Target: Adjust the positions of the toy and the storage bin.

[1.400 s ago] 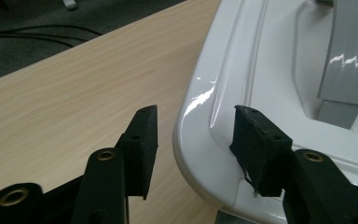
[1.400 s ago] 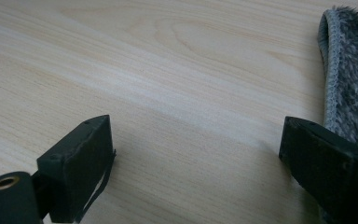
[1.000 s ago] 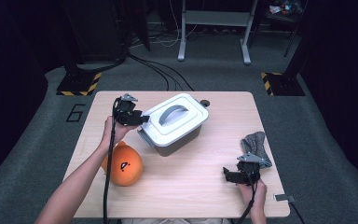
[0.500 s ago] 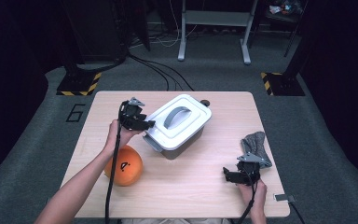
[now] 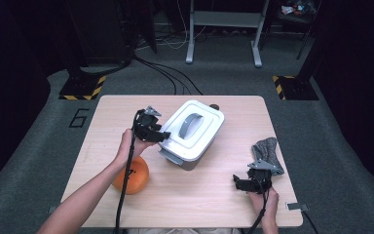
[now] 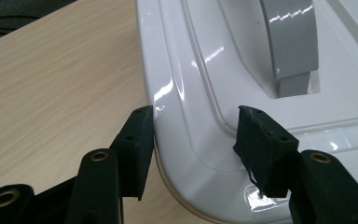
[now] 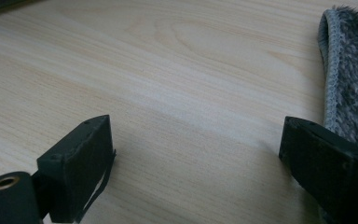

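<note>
The white lidded container (image 5: 193, 132) sits near the middle of the tabletop (image 5: 224, 204), turned at an angle so that one of its short ends faces the person's left side, which seems to be why the left gripper (image 5: 161, 136) comes at it from that side rather than from above. In the left gripper view the jaws stand apart with the rounded corner of the white lid (image 6: 200, 140) between them: one jaw is at the lid's outer rim on the side of the bare wood, the other is over the lid's top surface, short of the grey arched handle (image 6: 289, 42) that lies farther in. This placement reads as an attempt to catch the lid's edge for lifting instead of the handle, though whether the pads already press on the plastic is hard to tell from this angle. The right gripper (image 5: 238, 184) rests low over the tabletop near the person's edge, well apart from the container, with its jaws spread wide and nothing between them; it appears to be parked out of the way. Just beside it lies a grey fuzzy cloth (image 7: 349, 84), whose edge reaches one jaw in the right gripper view. An orange ball (image 5: 131, 174) rests near the left forearm, close to the container's near corner but not touching it.
</note>
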A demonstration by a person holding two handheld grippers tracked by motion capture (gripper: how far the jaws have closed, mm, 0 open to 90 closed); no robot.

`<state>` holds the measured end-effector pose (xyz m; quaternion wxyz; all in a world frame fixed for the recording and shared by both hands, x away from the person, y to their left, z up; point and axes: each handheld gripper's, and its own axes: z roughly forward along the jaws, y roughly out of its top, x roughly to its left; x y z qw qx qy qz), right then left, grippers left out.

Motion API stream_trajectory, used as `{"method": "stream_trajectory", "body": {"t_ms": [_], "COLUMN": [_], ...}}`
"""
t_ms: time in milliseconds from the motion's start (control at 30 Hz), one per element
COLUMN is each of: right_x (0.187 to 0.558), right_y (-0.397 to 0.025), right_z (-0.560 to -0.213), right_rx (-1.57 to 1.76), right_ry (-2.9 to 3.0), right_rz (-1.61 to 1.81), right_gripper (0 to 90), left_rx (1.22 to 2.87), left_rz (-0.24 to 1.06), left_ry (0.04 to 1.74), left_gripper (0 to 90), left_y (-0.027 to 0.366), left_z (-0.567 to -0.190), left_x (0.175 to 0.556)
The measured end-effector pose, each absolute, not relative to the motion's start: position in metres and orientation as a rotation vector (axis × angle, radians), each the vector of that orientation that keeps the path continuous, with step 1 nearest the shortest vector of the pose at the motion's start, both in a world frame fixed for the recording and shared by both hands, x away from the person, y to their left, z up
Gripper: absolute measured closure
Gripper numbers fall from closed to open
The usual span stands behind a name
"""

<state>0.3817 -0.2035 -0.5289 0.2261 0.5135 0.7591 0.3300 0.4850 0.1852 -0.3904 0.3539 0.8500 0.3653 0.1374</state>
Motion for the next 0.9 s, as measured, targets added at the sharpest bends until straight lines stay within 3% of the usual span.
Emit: {"method": "stream_trajectory", "body": {"t_ms": [533,900], "right_x": [0.382,0.382], "right_y": [-0.204,-0.204], "right_z": [-0.529,-0.529], "right_rx": [1.416,1.415], "right_ry": [2.093,2.093], "right_rz": [0.910,0.911], "right_gripper": [8.9,8.9], "left_rx": [2.207,2.122], "left_rz": [0.342,0.404], "left_ry": [0.884,0.941], "left_gripper": [45.1,16.7], "left_y": [0.168,0.208], "left_z": [-0.392,-0.375], "left_x": [0.476,0.473]}}
